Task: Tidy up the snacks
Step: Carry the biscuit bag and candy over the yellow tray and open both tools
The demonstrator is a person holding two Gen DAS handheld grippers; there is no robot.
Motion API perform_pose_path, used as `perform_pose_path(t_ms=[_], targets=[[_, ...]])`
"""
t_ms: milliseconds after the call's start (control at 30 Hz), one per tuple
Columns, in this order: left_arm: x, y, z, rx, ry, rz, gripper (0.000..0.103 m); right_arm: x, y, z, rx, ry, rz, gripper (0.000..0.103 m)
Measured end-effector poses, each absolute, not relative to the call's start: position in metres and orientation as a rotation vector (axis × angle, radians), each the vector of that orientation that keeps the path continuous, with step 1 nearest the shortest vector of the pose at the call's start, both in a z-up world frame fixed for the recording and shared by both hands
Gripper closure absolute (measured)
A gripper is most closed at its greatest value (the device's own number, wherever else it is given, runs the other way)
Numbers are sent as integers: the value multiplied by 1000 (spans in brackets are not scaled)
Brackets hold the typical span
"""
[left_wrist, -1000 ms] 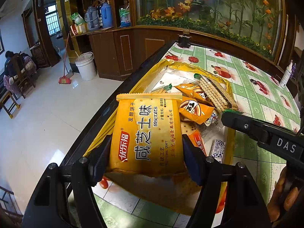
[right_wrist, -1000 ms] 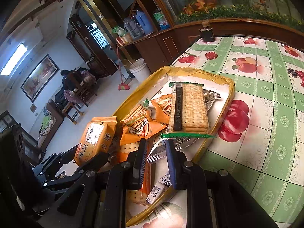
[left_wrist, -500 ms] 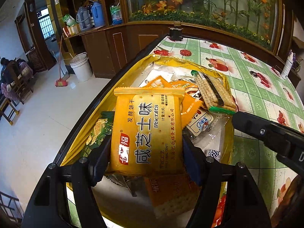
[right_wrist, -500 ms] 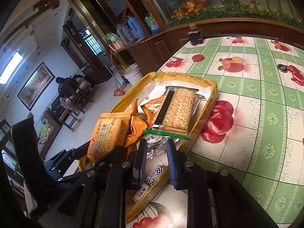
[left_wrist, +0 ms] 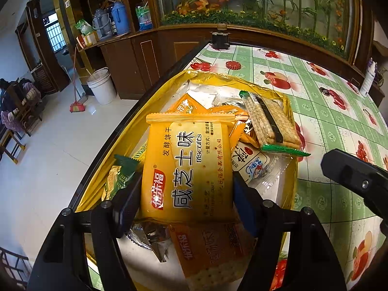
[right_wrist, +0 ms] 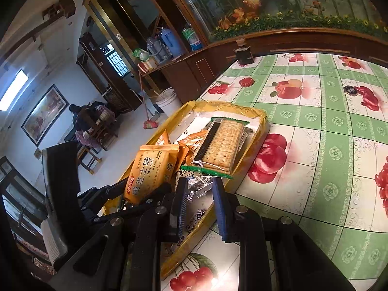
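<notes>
The left claw (left_wrist: 186,194) was clamped on the orange biscuit pack (left_wrist: 186,165), held above the yellow tray (right_wrist: 263,121) on the counter (right_wrist: 327,145), probably to sort it. The right claw (right_wrist: 198,203) was apart, empty, near the tray's edge.

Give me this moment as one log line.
left gripper: shut on yellow biscuit pack, over yellow tray | right gripper: open, empty, at tray's near end | cracker pack: atop pile
</notes>
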State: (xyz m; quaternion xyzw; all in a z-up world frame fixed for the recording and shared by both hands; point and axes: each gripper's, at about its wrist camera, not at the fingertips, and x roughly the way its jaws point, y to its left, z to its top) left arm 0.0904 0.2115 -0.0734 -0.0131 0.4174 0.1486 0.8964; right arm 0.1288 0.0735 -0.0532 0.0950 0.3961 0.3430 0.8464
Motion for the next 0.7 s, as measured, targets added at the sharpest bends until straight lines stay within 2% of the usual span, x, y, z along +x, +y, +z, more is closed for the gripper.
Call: perform_pose_path(t_ms=[367,500,700], targets=[[86,213,-80,-45,859,304,32,125,61,-49,198,825,695,80],[90,215,-82,-50,866,310,26,124,60,-48,195,823,692,80],[83,212,-77,-44,834,302,25,121,57,-45,184,822,697,73]])
